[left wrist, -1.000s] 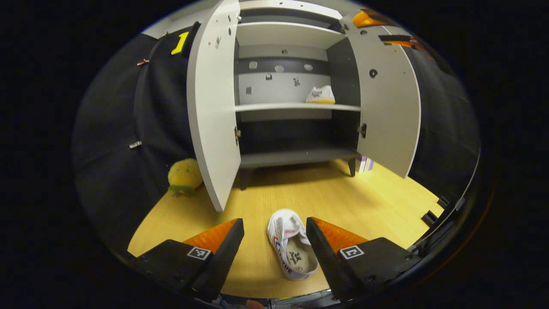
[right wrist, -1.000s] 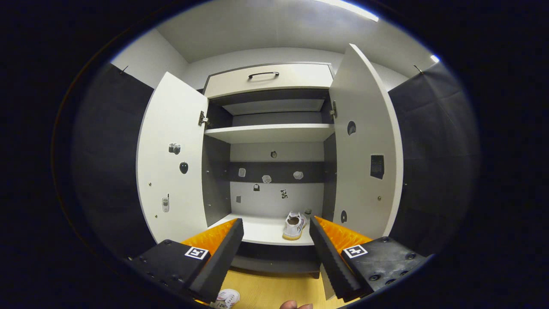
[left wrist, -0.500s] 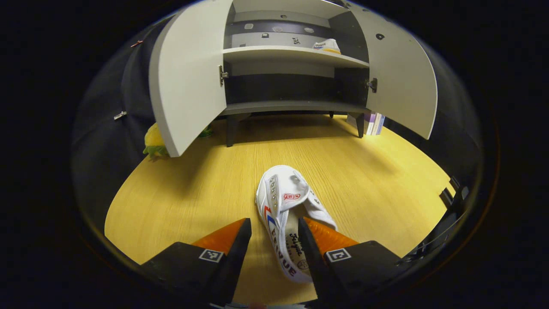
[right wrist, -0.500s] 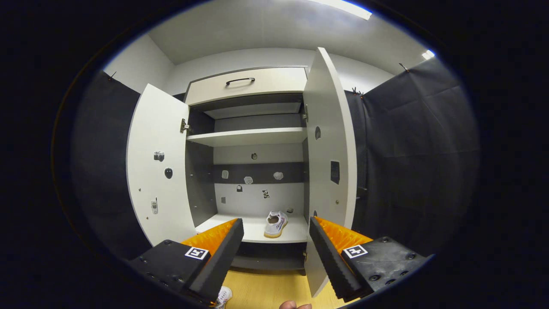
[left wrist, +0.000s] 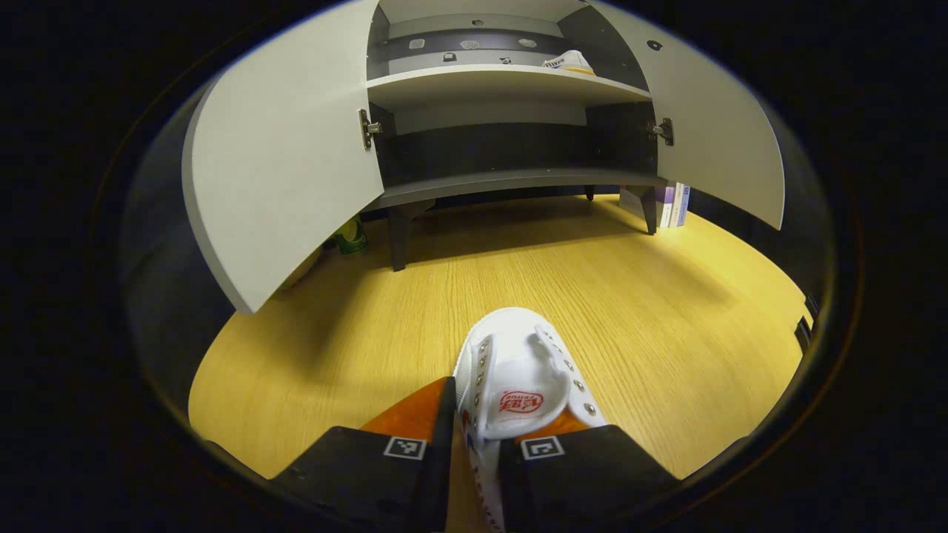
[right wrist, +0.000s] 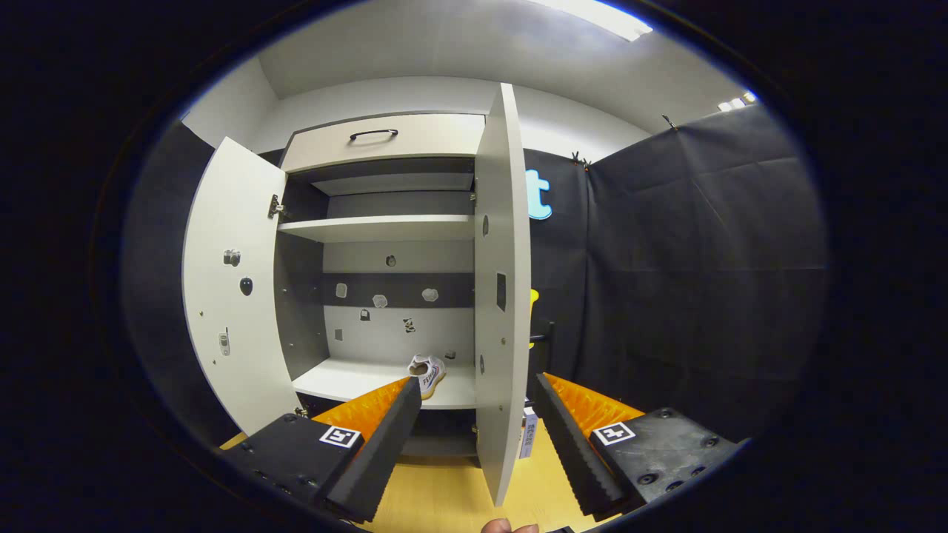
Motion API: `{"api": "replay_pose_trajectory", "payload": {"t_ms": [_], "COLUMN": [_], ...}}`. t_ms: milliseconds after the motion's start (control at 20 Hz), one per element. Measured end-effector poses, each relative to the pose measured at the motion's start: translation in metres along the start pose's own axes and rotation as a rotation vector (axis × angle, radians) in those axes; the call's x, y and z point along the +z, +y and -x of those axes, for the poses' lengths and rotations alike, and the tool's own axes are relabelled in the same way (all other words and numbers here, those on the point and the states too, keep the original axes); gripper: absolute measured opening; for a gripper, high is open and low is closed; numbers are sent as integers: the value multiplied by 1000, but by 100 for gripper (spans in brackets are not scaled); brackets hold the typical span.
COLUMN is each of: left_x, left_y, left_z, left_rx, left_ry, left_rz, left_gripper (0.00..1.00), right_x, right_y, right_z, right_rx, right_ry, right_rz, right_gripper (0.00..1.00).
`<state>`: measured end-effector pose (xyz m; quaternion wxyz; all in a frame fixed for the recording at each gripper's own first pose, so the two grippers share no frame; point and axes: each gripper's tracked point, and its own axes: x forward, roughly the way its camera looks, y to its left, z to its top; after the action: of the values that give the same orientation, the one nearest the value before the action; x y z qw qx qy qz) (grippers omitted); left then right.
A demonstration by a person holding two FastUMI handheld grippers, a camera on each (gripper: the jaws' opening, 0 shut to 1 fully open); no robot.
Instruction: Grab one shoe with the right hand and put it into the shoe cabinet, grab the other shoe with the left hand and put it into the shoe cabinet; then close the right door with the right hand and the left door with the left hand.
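- On the wooden floor (left wrist: 370, 326), the left gripper (left wrist: 474, 414) clamps a white shoe (left wrist: 518, 370); its heel is cut off below.
- Behind the right door (right wrist: 502, 296), the second shoe (right wrist: 426, 370) sits partly hidden on a shelf (right wrist: 348, 379).
- Right gripper (right wrist: 474, 426) spread, empty.

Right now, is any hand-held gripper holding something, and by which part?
The left hand-held gripper grips the white shoe on the floor by its side wall, one finger seemingly inside the opening. The right hand-held gripper is open and holds nothing.
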<state>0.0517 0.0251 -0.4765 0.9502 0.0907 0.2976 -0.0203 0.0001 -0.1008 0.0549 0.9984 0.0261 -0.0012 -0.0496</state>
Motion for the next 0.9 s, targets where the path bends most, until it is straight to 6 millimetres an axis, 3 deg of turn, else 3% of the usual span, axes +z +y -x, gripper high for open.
{"api": "replay_pose_trajectory", "payload": {"t_ms": [50,150,400,700,900], "left_x": [-2,-3,5,60,123], "left_y": [2,3,13,13,18], "left_z": [0,0,11,67,107], "left_rx": [4,-7,-31,2,87], "left_ry": [15,49,139,88,29], "left_rz": [-13,0,109,191,202], "left_gripper": [20,12,8,8,9], "right_x": [0,-3,-5,-17,-27], "right_y": [-2,-8,-18,-37,-50], "right_z": [0,0,1,-2,-8], "right_rx": [-9,-20,-21,-5,17], "right_ry": [1,12,13,58,90], "right_rz": [0,-10,-13,-71,-126], "right_gripper": [98,98,98,98,97]}}
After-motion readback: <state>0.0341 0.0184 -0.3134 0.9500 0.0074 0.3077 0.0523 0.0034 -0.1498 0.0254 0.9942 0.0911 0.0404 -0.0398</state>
